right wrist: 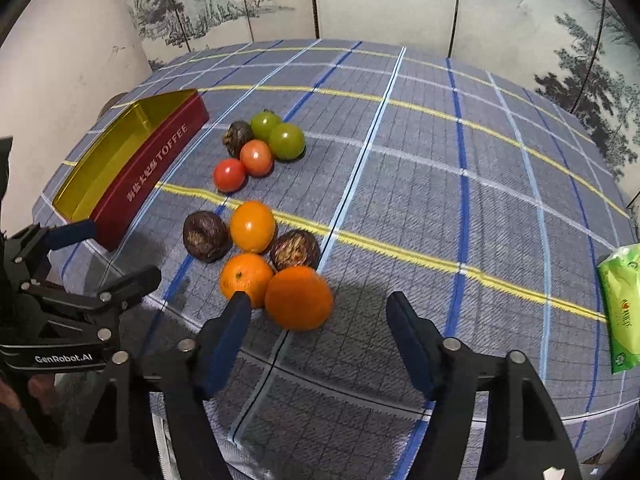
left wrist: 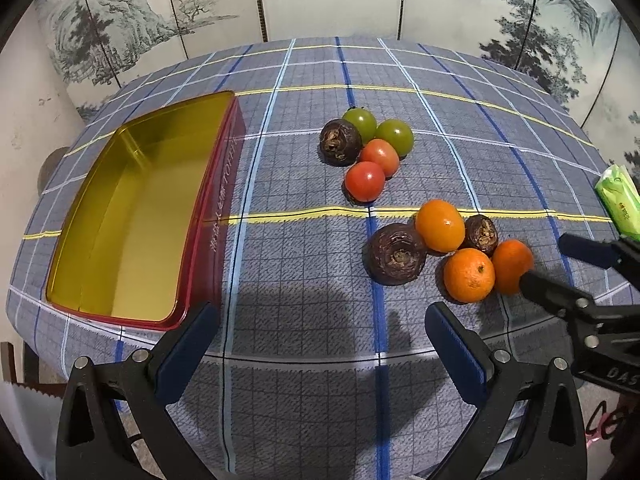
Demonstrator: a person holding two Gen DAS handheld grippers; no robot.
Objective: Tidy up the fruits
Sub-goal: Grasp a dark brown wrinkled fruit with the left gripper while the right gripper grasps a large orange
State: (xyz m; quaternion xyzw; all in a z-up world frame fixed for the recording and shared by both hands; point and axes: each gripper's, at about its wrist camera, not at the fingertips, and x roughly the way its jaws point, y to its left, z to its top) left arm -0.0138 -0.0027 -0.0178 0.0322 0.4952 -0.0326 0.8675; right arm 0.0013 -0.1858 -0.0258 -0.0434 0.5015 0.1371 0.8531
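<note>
So the nearest orange [right wrist: 299,298] is sat on the bench [right wrist: 400,208], just ahead of the right claw [right wrist: 318,314] and left of the gap's centre, close by the left finger. Nothing is gripped; the claw is held roughly half open. The left claw [left wrist: 320,320] is parked wide open and empty, further off. The tin [left wrist: 120,216] is found away to the left.

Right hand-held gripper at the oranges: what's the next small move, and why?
Probably slide it a little right to centre on the nearest orange, then close. The right hand-held gripper is open; its left finger sits against the orange, the right one stands clear. The toffee tin holds nothing.
</note>
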